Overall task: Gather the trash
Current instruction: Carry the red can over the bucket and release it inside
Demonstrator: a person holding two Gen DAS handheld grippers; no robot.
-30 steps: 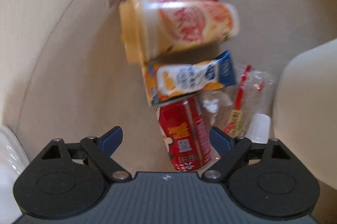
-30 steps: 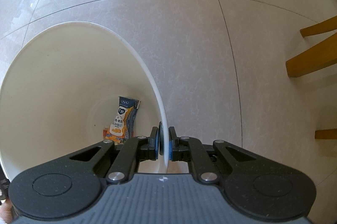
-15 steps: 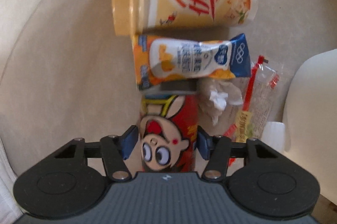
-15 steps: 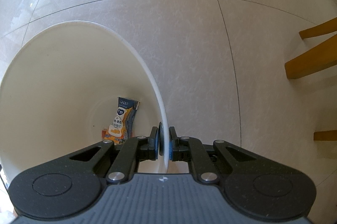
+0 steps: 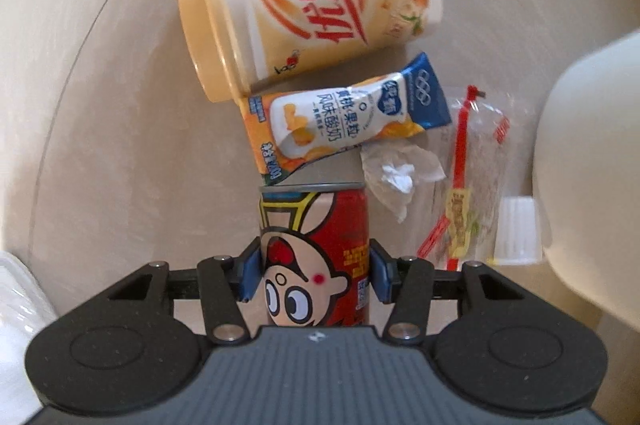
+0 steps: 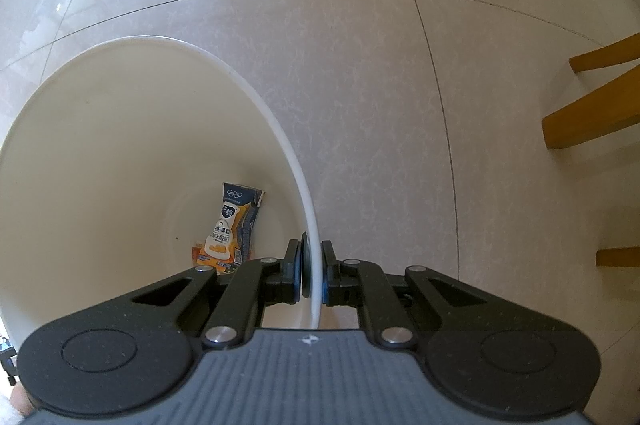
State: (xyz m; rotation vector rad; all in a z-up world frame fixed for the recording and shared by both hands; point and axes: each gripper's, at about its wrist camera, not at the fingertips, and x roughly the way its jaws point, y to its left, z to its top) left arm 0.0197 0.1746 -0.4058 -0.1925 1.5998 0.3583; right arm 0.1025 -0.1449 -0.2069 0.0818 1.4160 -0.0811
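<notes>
A red cartoon-faced can (image 5: 316, 257) lies on the beige tabletop (image 5: 100, 105). Beyond it lie a yogurt pouch (image 5: 344, 121) and tipped cup (image 5: 308, 21). Another pouch (image 6: 230, 229) sits inside the white bin (image 6: 120, 165).

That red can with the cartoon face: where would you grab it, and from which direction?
Grip the red can across its round body, coming straight down from above. It lies on its side, so its curved flanks are free on both sides. The left gripper does just that: its jaws have just been closing, and the blue pads sit against the can's flanks. The yogurt pouch crowds its far end.
</notes>
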